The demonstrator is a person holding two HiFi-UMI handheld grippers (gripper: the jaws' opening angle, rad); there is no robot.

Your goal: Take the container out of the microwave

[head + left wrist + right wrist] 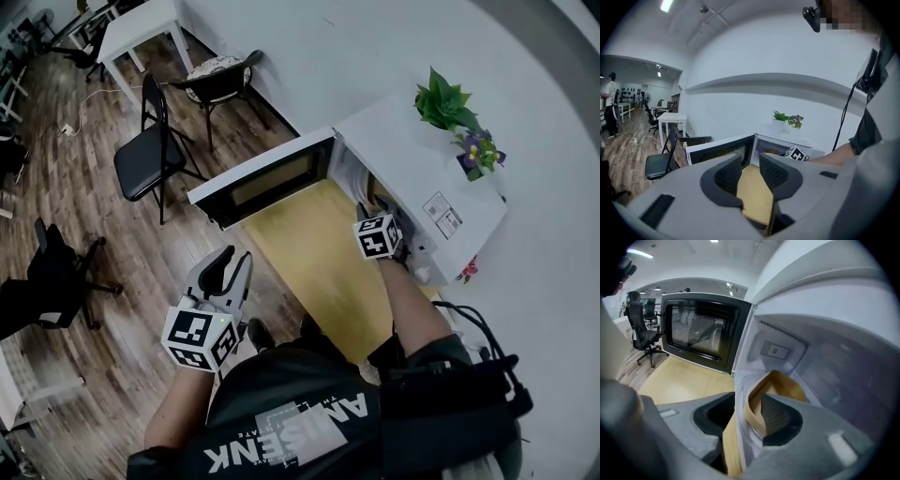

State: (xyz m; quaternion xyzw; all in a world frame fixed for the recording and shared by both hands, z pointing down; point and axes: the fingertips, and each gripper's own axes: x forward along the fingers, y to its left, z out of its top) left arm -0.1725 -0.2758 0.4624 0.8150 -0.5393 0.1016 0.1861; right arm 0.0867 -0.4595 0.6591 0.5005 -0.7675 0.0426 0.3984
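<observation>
The white microwave (412, 169) stands on a wooden table (319, 253) with its door (267, 178) swung open to the left. My right gripper (368, 210) reaches into the cavity, where the head view hides its fingertips. In the right gripper view a tan container (780, 383) with a clear outer wall sits inside the microwave. My right gripper (747, 416) is shut on its near rim, one jaw inside and one outside, and the rim bends inward. My left gripper (225, 267) hangs low, left of the table, open and empty, and its own view (750, 173) faces the microwave (773, 143).
A potted plant (445, 103) and purple flowers (478, 150) stand on top of the microwave. Black folding chairs (150, 155) and a white table (141, 28) stand on the wood floor beyond the door. An office chair (52, 272) is at the left.
</observation>
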